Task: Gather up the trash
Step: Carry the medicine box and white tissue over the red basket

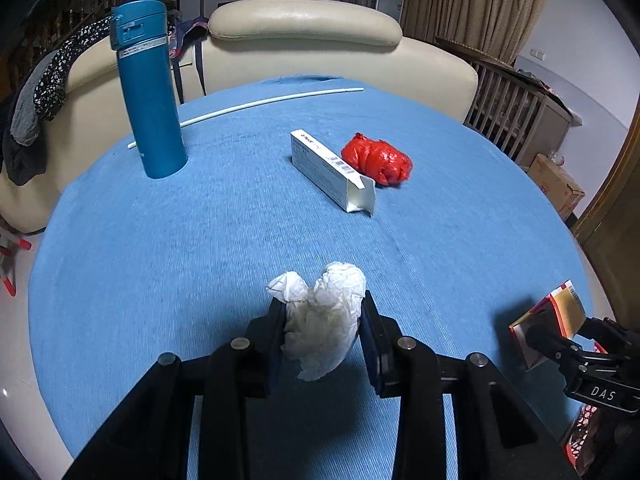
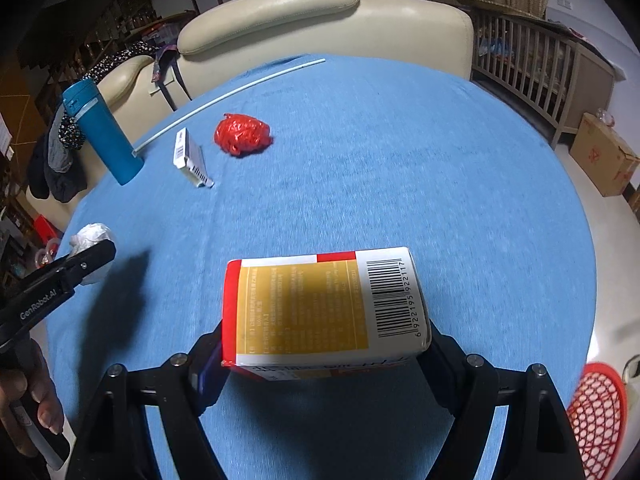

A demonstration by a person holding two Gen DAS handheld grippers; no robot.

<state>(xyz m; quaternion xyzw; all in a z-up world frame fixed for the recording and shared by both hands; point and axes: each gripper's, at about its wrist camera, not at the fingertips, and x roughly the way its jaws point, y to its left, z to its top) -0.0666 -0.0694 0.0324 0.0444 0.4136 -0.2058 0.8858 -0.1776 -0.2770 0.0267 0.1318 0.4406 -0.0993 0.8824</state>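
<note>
My left gripper is shut on a crumpled white tissue, held above the blue round table. The same tissue shows at the left of the right wrist view, in the left gripper. My right gripper is shut on a red, gold and white carton with a barcode, its sides pressed by both pads. That carton appears at the right edge of the left wrist view. On the table lie a long white box with an open end and a crumpled red plastic bag.
A tall blue flask stands at the table's far left, with a thin white tube lying behind it. A cream sofa sits beyond the table. A red mesh basket is at the lower right, off the table. A cardboard box rests on the floor.
</note>
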